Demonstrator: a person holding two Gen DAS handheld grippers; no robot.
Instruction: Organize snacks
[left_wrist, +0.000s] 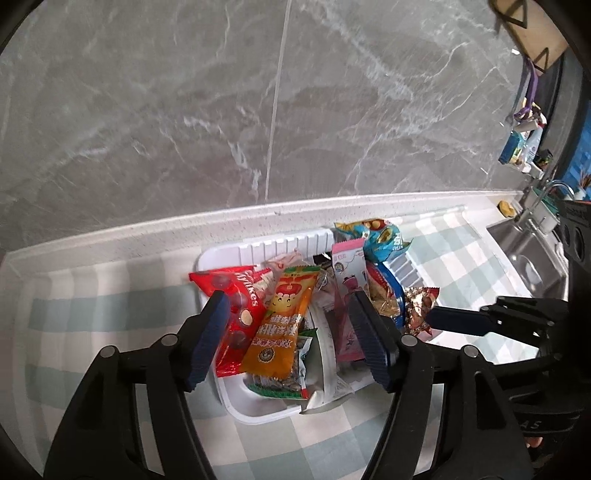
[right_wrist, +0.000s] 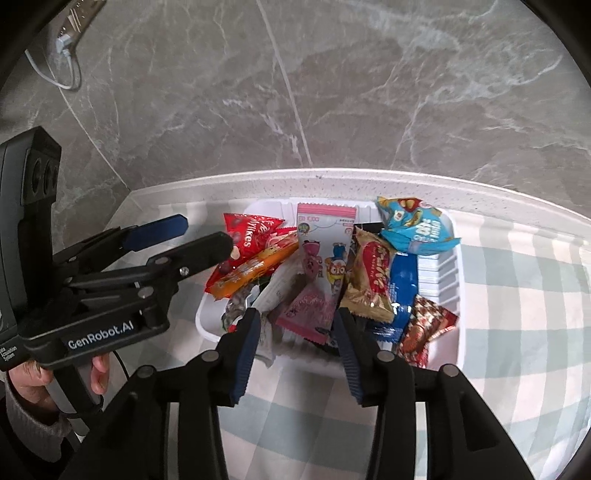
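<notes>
Snack-filled white tray (left_wrist: 258, 408) lies below both parted, empty grippers (left_wrist: 284, 332) (right_wrist: 295, 339).

left gripper (left_wrist: 284, 339) jaws apart, right gripper (right_wrist: 295, 354) likewise

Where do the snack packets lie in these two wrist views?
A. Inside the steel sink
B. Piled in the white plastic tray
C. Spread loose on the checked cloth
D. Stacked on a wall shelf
B: the red packet, the orange packet and the pink packet all sit heaped inside the white plastic tray, which rests on the checked cloth.
</notes>
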